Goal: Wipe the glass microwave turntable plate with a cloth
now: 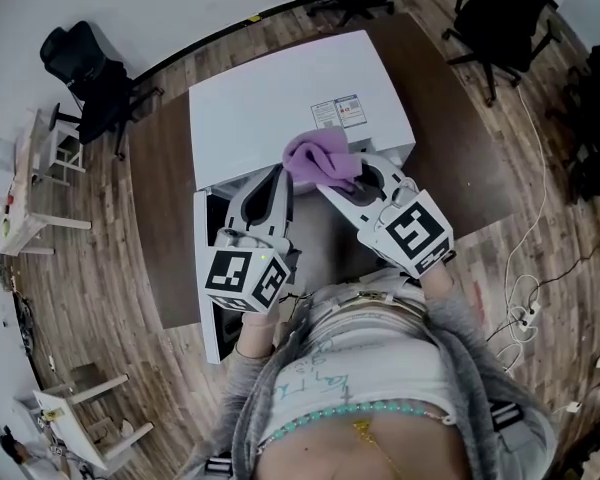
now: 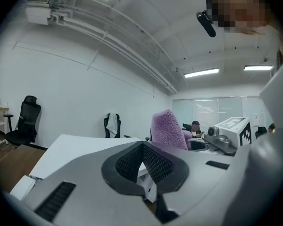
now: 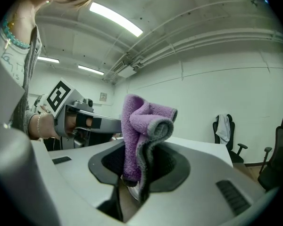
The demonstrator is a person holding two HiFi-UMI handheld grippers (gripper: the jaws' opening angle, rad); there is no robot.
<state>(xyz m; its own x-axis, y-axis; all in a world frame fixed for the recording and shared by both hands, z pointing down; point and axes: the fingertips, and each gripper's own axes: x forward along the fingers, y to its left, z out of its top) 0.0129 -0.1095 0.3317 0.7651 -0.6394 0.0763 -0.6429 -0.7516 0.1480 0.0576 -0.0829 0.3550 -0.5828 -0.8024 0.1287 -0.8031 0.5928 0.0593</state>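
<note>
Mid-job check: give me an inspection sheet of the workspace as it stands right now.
Surface: dark brown table carrying a white microwave.
Job's things: purple cloth, bunched, held over the microwave's front edge; glass turntable plate not made out in any view.
Clutter: nothing seen.
Grippers: right gripper shut on the cloth; left gripper shut, nothing seen between its jaws.
Cables: white cable looped on the floor at the right.
Surroundings: wood floor, black office chairs, white side tables at the left.
</note>
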